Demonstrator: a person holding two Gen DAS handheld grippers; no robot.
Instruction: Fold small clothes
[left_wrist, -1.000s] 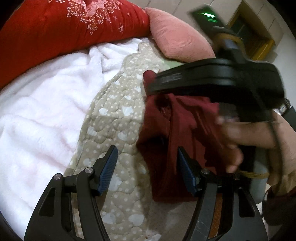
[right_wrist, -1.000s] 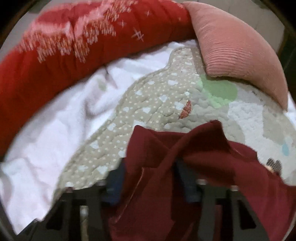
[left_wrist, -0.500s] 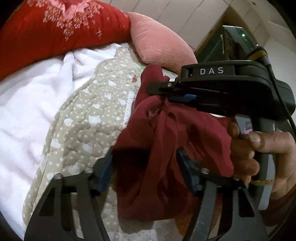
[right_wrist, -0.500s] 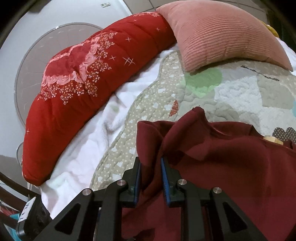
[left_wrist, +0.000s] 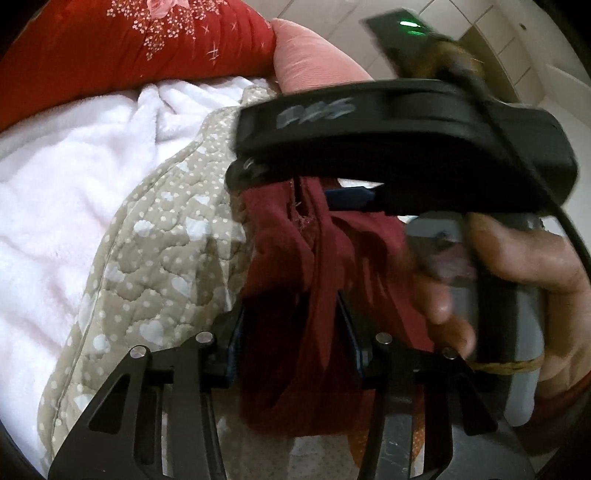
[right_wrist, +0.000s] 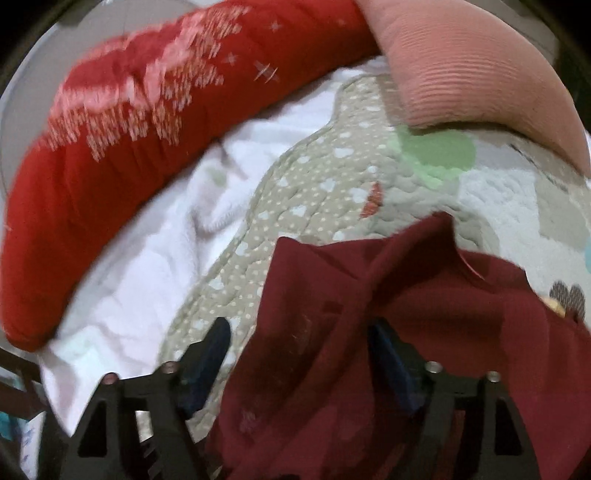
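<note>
Maroon garment (left_wrist: 295, 295) bunched, lifted over dotted quilt (left_wrist: 155, 258) on bed. Left gripper (left_wrist: 291, 339) fingers clamped on thick fold. Right gripper (right_wrist: 299, 354) fingers spread apart, cloth draped between, not pinched. Best next: re-pinch a clean edge with right, pull taut away from left, lay flat on quilt before folding; avoid doubled layers.

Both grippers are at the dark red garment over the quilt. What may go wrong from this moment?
1. The right gripper stands open with the dark red garment only draped over it, so the cloth may slide off and crumple on the quilt.
2. The left gripper has a thick bunch between its fingers; a grip there may catch several layers and give a crooked fold.
3. The grippers are close together and might collide.
</note>
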